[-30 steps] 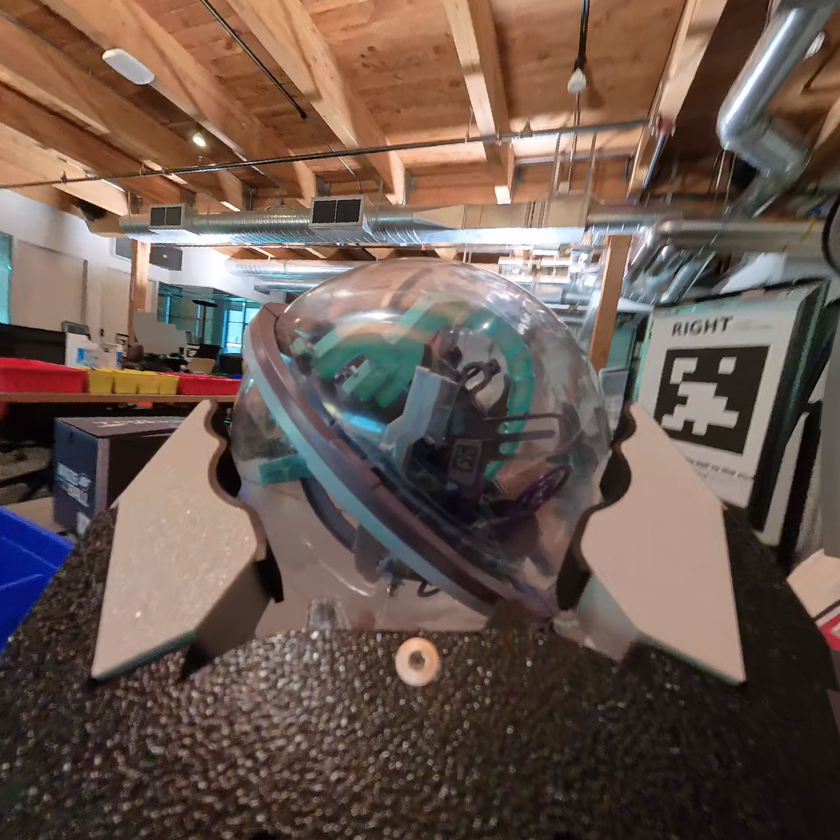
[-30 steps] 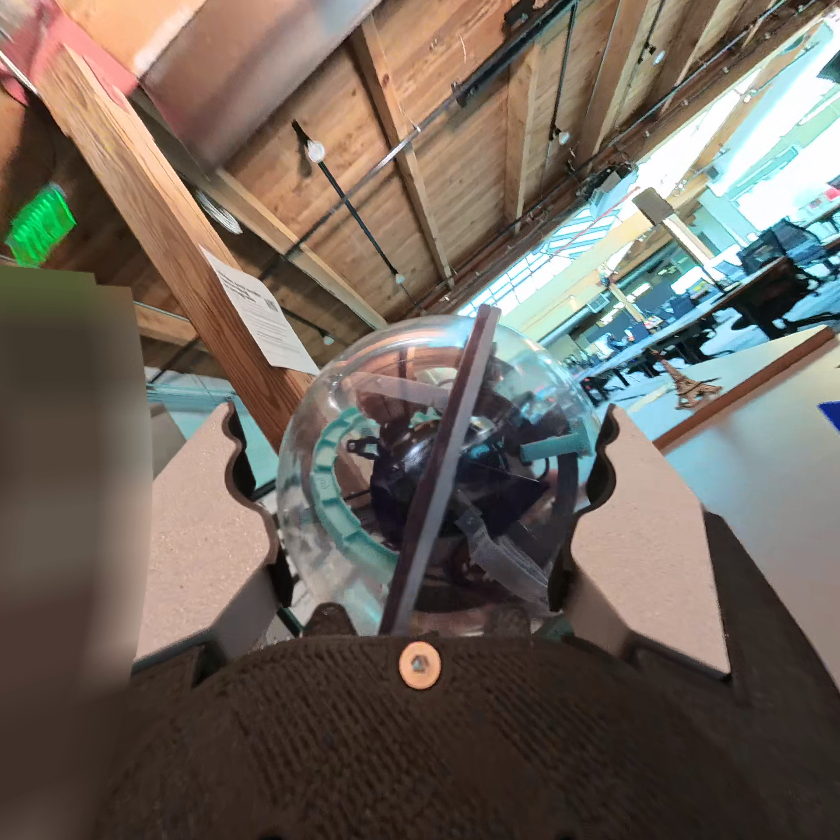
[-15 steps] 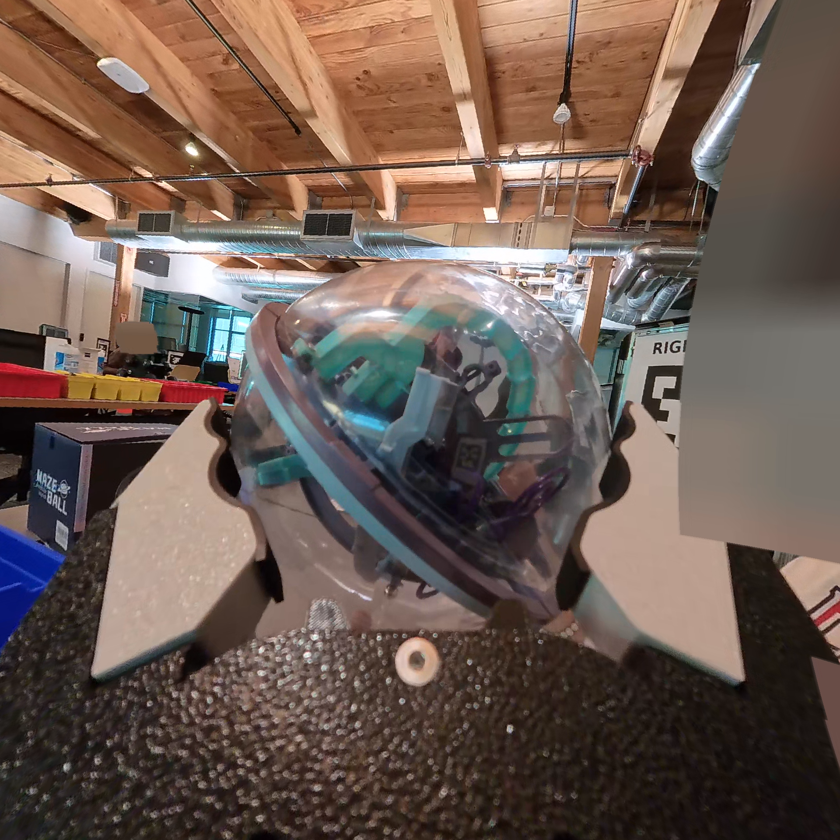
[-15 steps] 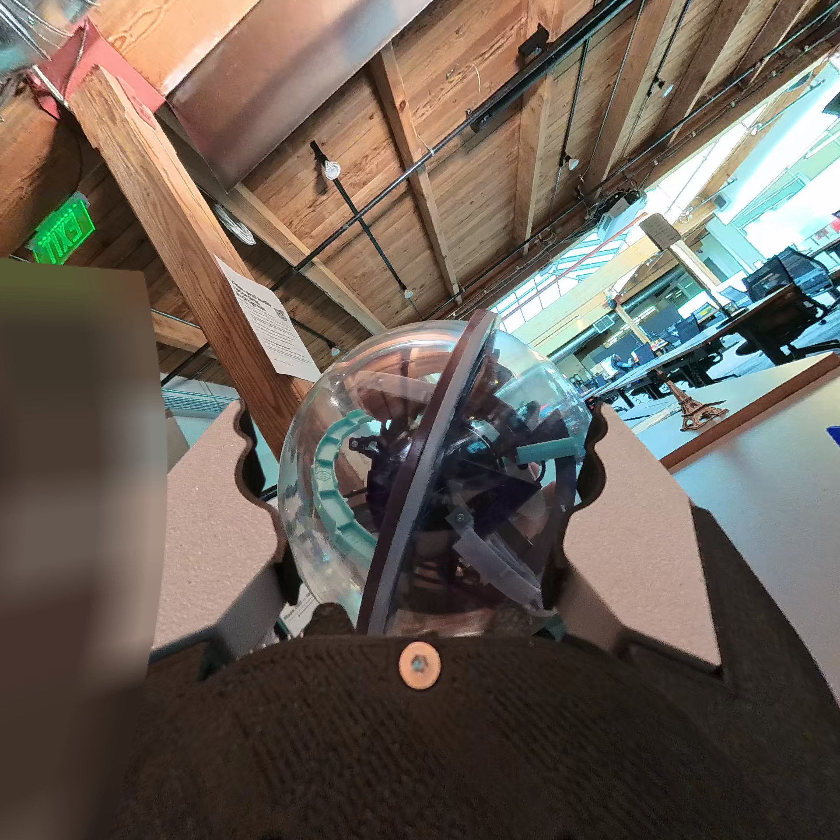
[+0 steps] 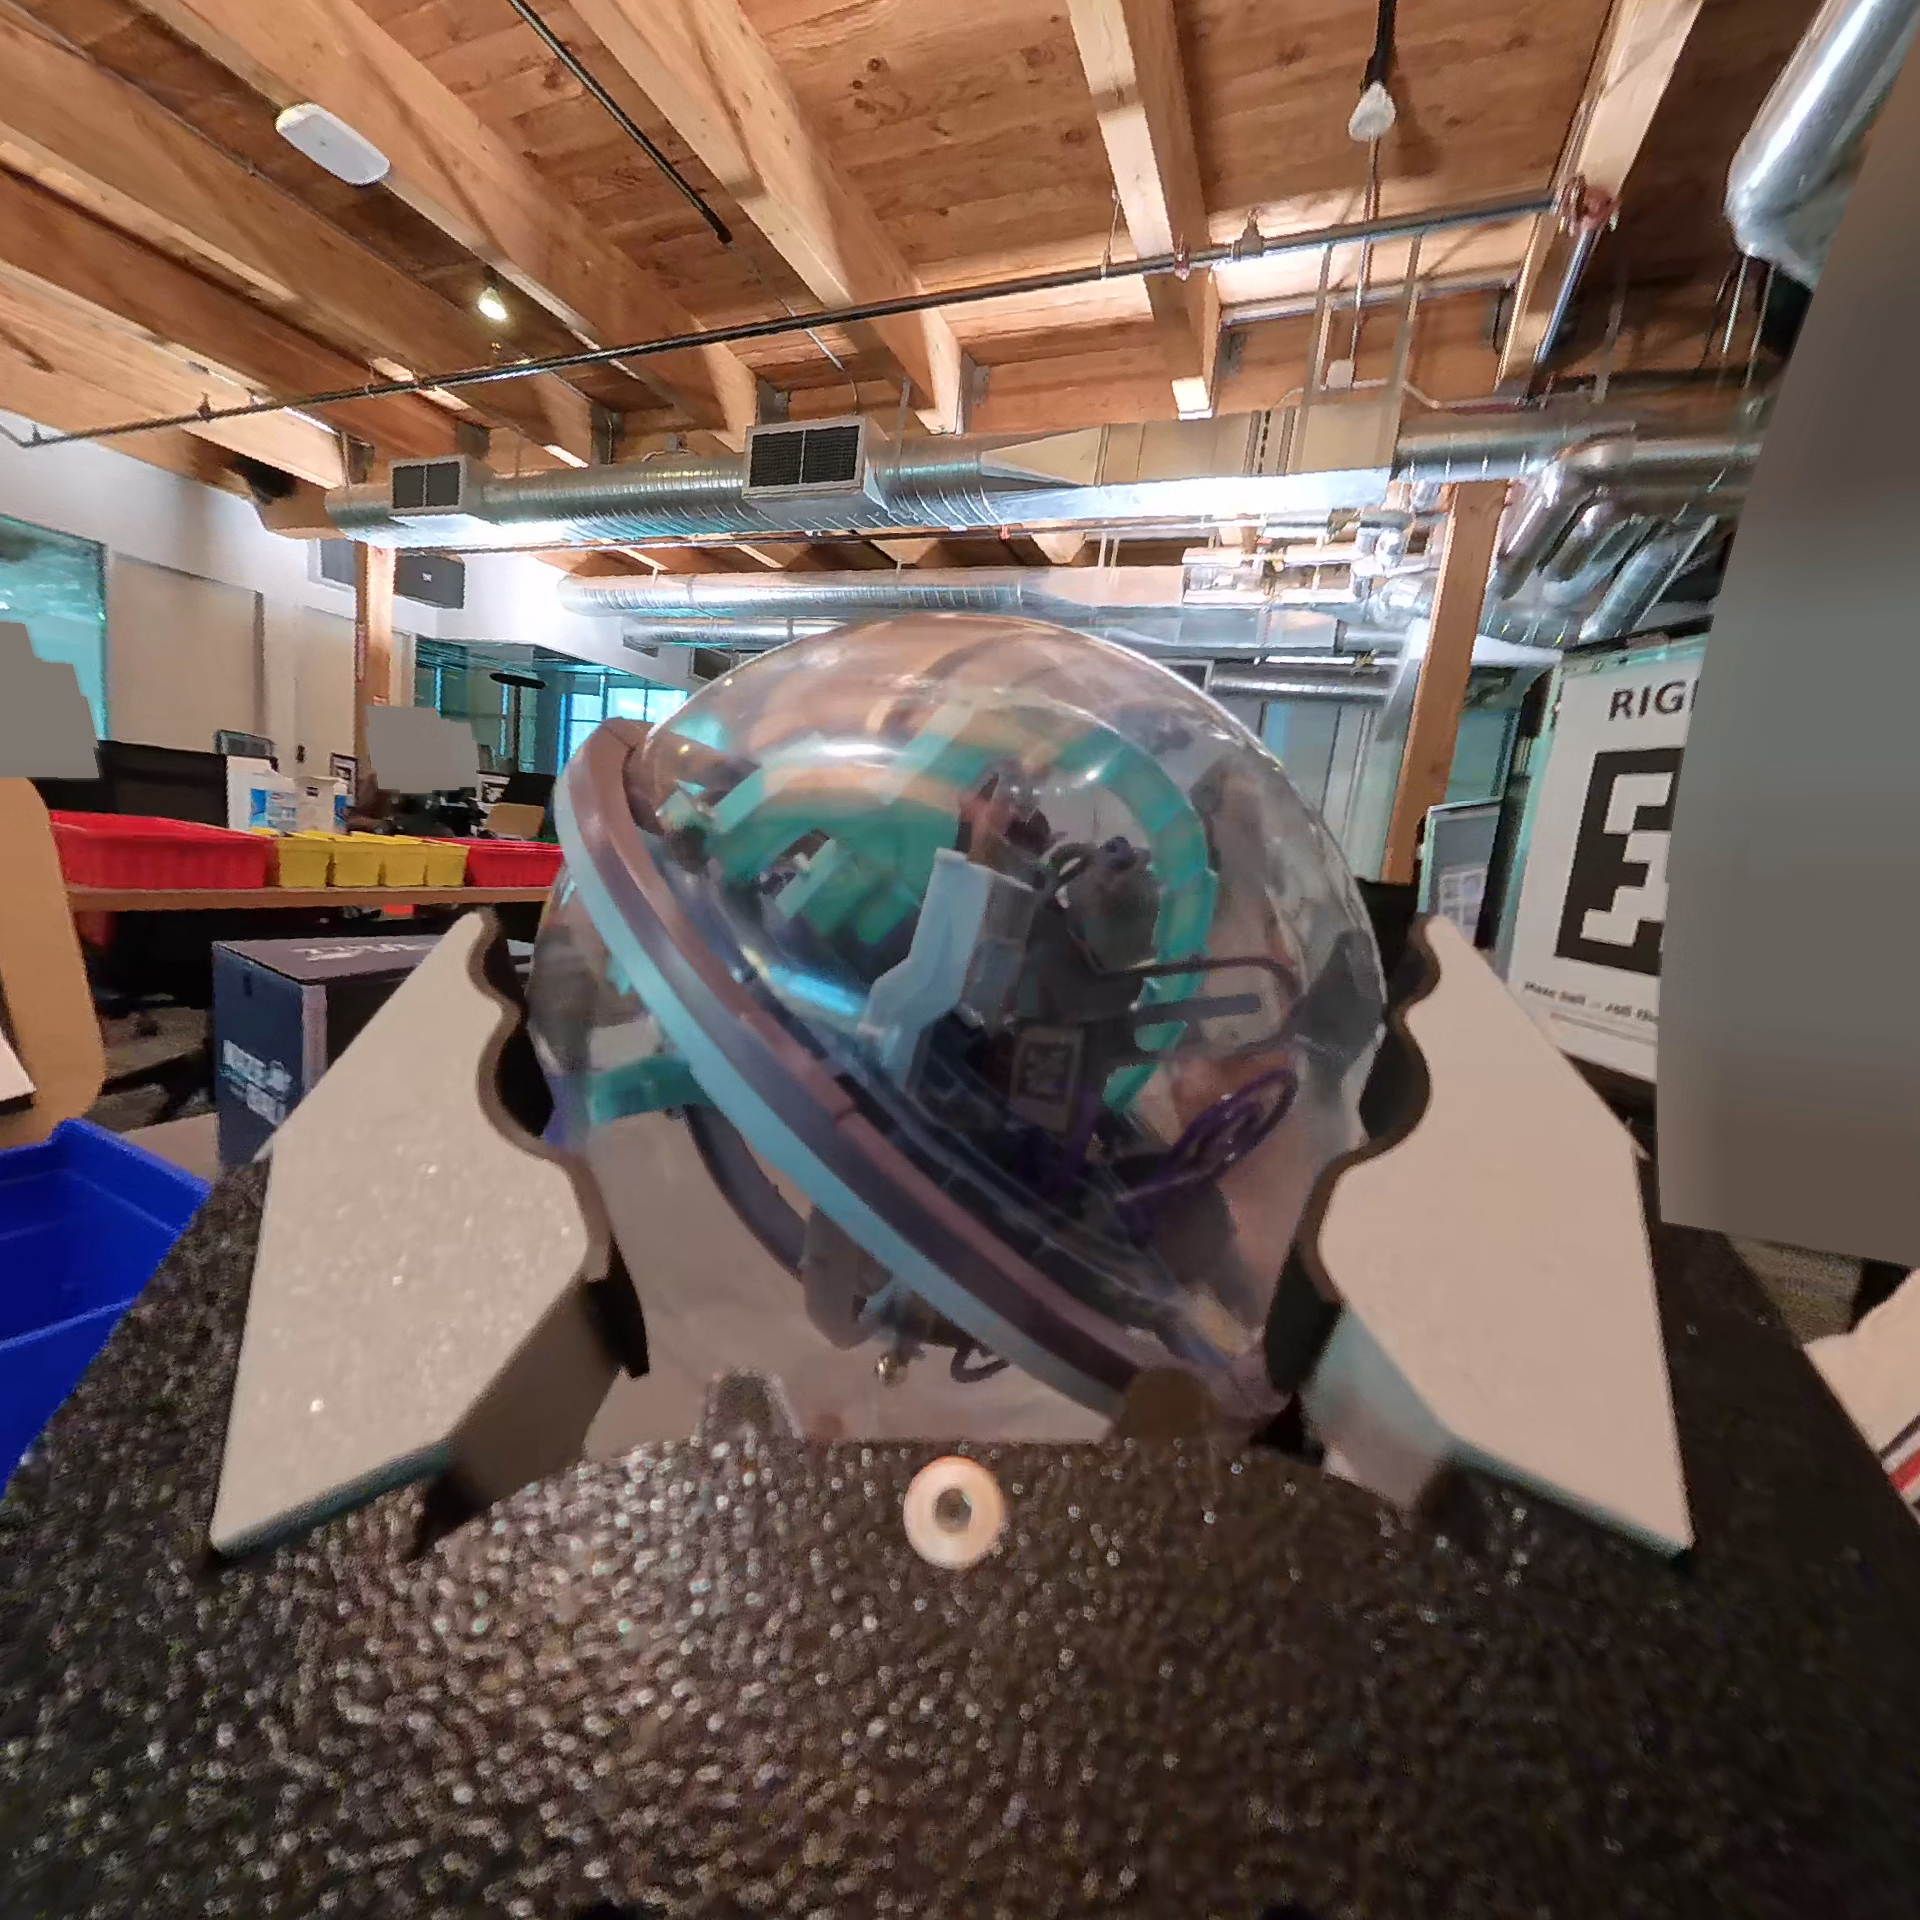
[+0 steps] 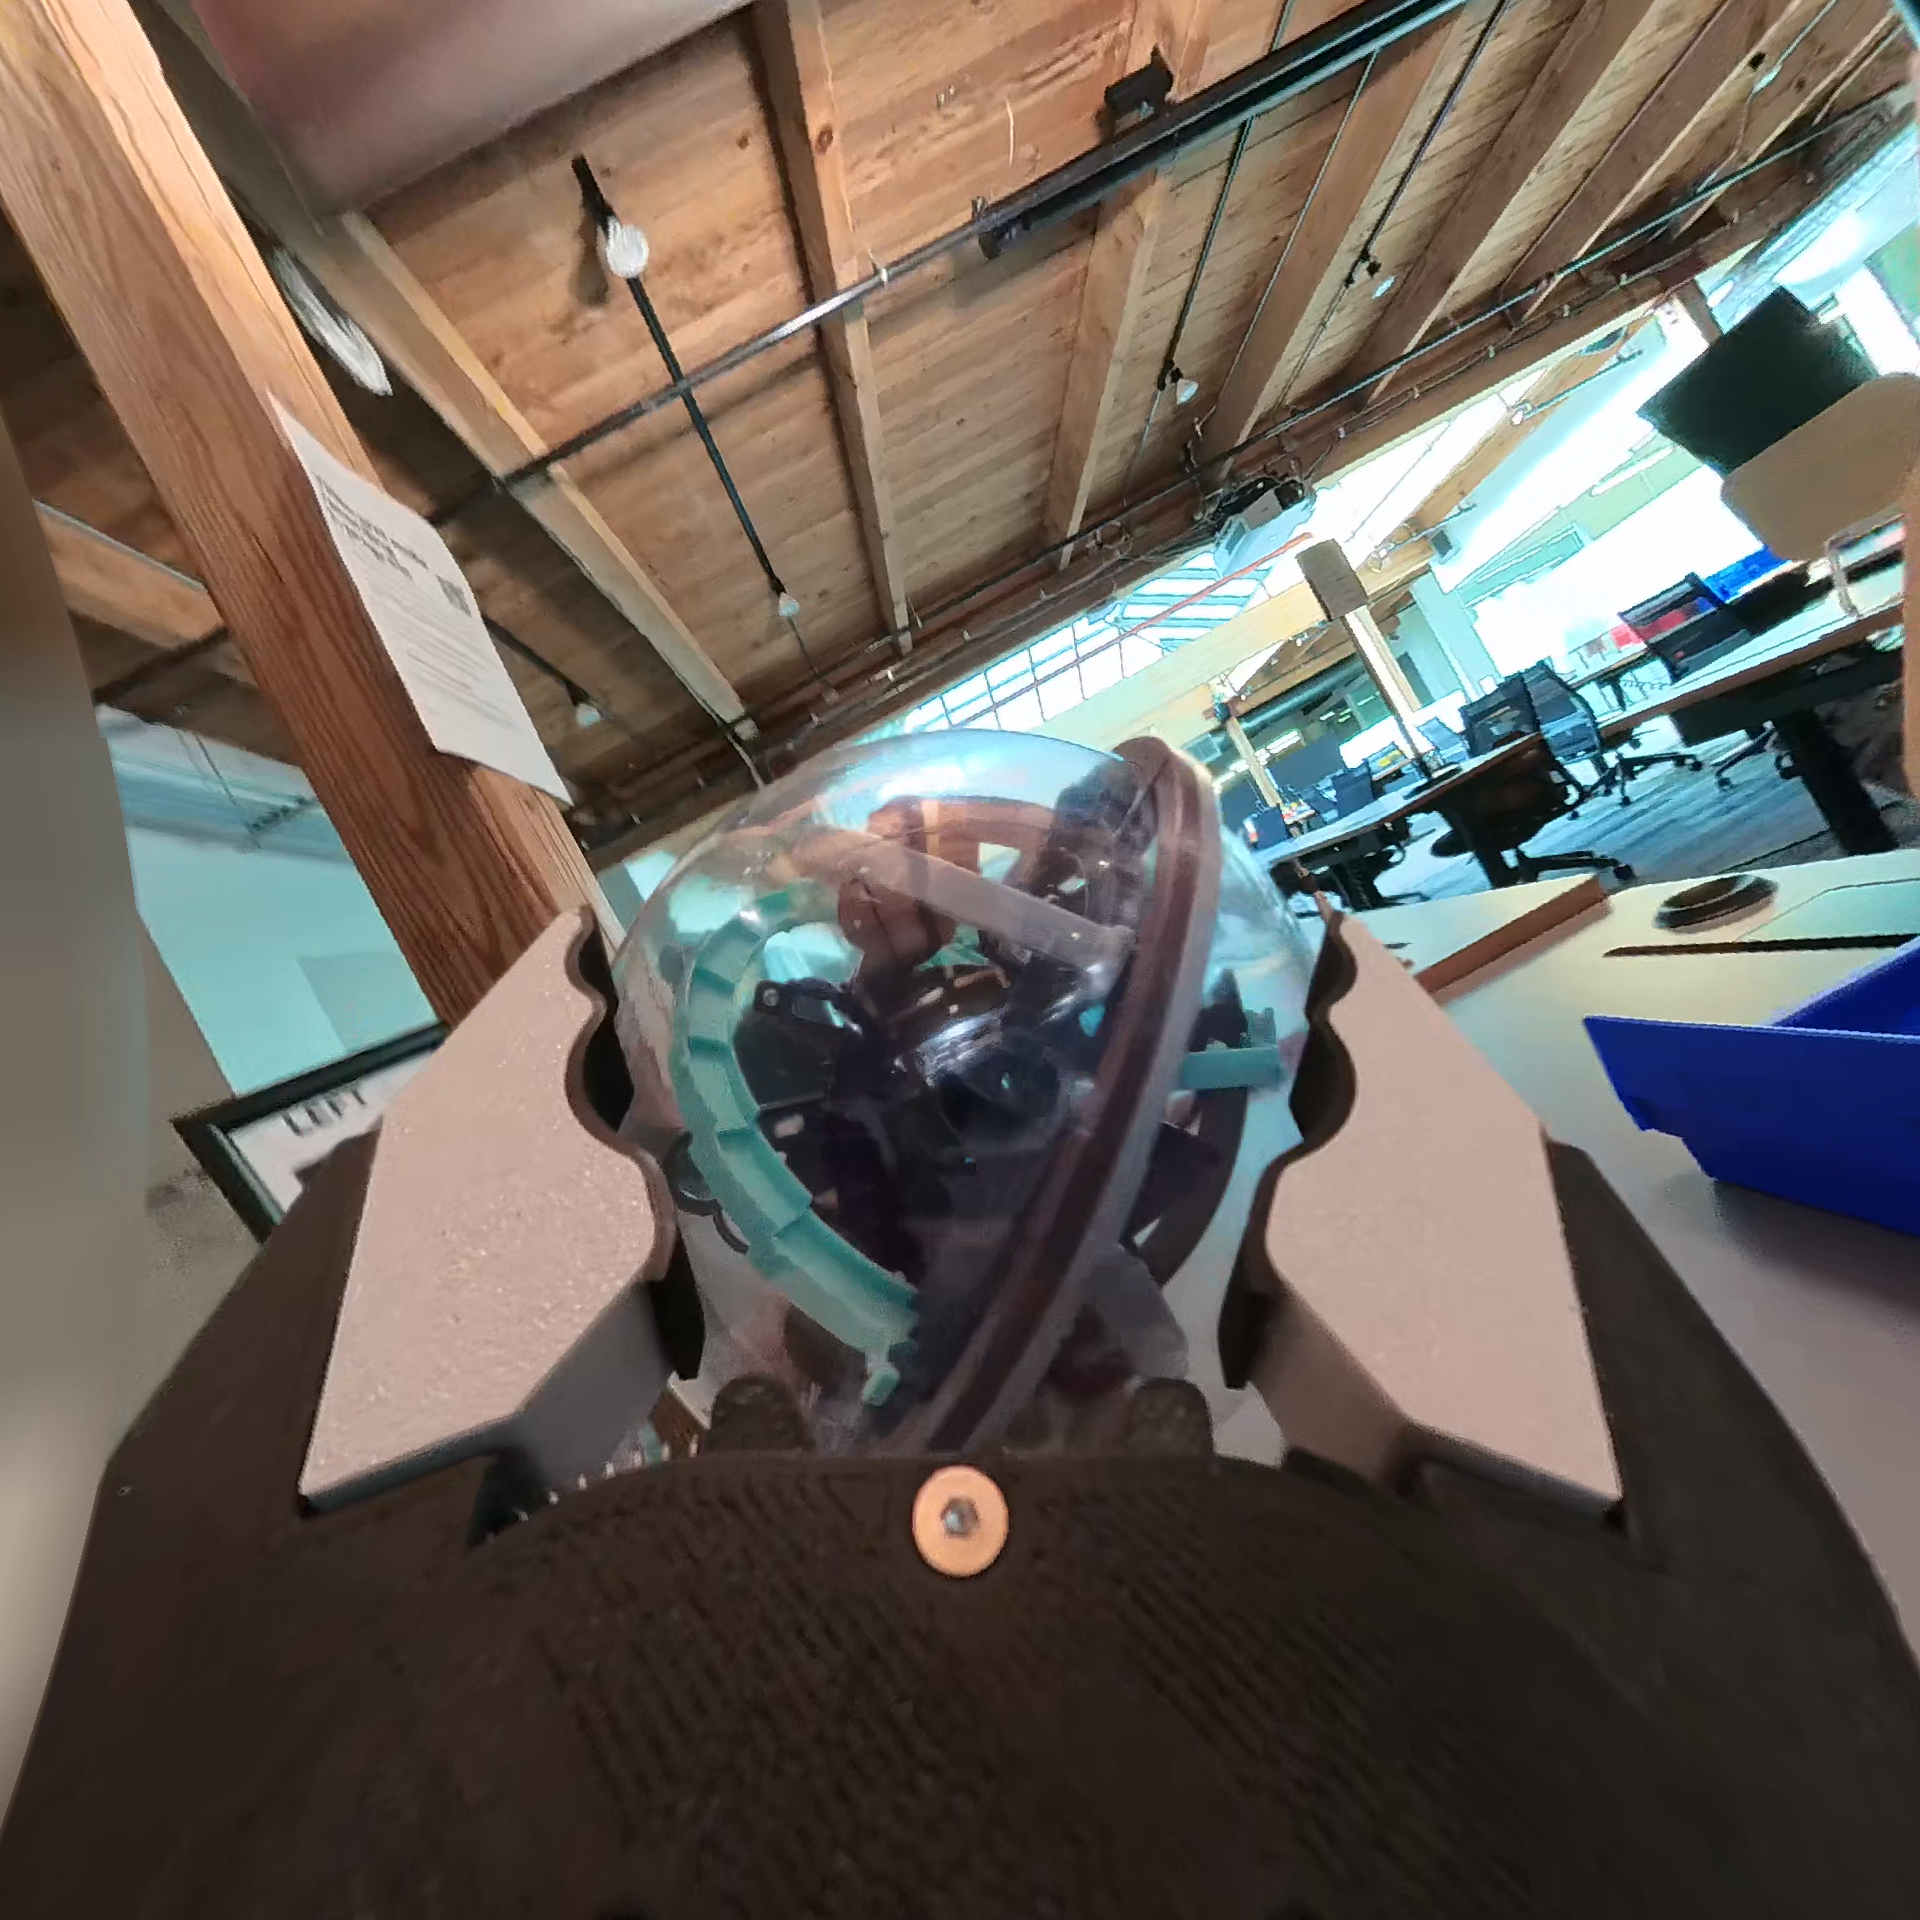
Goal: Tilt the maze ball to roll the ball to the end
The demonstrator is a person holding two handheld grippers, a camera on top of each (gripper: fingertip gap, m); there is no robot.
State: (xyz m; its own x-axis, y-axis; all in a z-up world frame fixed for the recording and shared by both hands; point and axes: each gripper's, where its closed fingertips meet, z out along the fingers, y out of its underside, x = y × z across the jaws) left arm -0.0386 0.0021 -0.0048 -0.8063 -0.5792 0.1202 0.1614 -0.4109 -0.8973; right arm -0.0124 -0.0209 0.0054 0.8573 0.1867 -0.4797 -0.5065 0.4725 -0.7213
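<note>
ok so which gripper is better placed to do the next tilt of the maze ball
Neither clearly: the left gripper and right gripper each have both fingers against the sides of the maze ball. The tilt probably needs both turning together. The small ball inside isn't clearly visible, so direction is unclear.

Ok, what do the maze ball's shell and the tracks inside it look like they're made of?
The maze ball shell looks like clear hard plastic: glossy, see-through, with ceiling reflections on it. The teal tracks inside look like opaque moulded plastic with a duller sheen. The dark band around the middle seems plastic too.
</note>
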